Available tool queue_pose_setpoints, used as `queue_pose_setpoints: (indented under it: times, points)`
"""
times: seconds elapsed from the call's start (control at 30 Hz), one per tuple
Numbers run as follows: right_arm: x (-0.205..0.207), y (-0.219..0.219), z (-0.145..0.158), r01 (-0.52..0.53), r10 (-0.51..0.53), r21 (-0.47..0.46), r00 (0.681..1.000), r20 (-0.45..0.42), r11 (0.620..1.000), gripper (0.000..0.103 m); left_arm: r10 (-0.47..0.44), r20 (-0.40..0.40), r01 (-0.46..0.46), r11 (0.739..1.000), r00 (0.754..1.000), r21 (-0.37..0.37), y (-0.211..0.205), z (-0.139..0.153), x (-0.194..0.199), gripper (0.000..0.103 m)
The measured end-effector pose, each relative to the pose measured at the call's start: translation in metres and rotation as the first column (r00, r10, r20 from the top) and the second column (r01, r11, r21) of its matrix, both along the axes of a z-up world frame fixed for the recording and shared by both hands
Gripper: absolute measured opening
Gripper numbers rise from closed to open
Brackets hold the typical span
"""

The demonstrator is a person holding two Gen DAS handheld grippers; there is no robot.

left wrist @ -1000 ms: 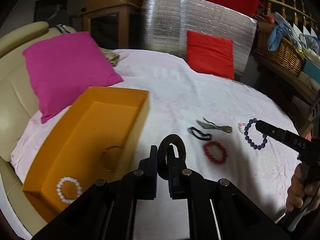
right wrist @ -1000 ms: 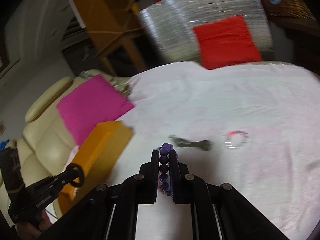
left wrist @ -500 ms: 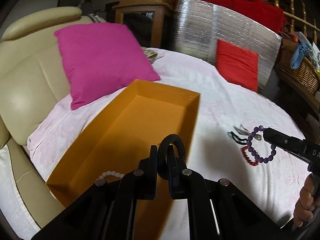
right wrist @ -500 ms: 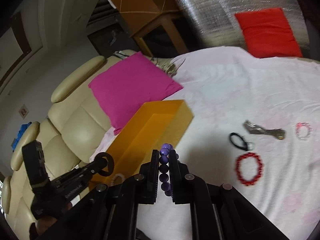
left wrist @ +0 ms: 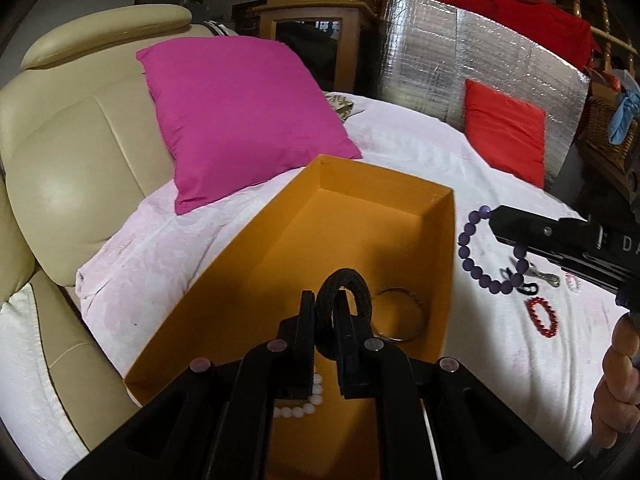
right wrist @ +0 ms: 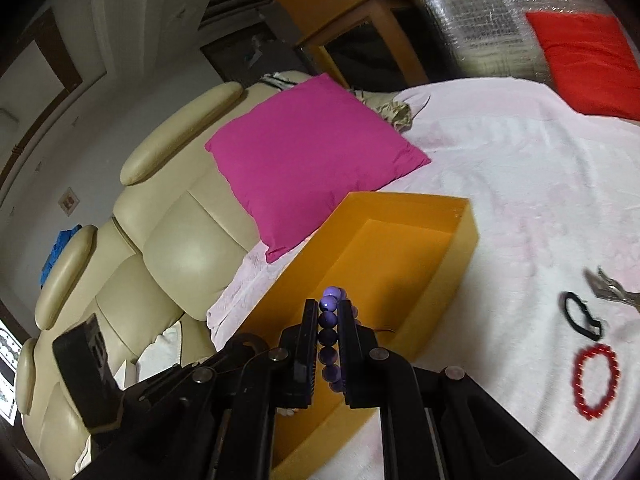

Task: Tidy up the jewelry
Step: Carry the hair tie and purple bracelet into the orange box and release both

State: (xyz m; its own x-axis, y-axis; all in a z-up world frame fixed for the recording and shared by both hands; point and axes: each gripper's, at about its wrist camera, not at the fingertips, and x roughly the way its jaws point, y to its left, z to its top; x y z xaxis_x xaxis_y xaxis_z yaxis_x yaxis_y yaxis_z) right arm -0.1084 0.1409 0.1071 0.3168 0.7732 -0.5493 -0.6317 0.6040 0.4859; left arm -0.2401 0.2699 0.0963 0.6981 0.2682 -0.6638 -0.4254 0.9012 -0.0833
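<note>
Drop-off time: left claw (left wrist: 325, 320) pinches a black loop bracelet (left wrist: 346, 292) over the orange box (left wrist: 400, 216), right claw (right wrist: 329, 344) grips the purple bead bracelet (right wrist: 330, 320) just right of it, so next both probably need letting go inside.

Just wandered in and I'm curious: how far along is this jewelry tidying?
Done: a white bead bracelet and thin bangle lie in the orange box. In hand: left tongs hold a black band, right tongs a purple bracelet. Left: red bracelet, black loop, metal clip.
</note>
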Motion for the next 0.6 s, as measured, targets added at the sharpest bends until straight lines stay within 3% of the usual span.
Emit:
queue_pose_setpoints:
  times: [0.6]
  points:
    - [0.038, 0.051, -0.021, -0.023, 0.021, -0.058, 0.999, -0.034, 0.998, 0.010, 0.020, -0.083, -0.017, 0.999, 0.996, 0.032, 0.025, -0.021, 0.035, 0.009]
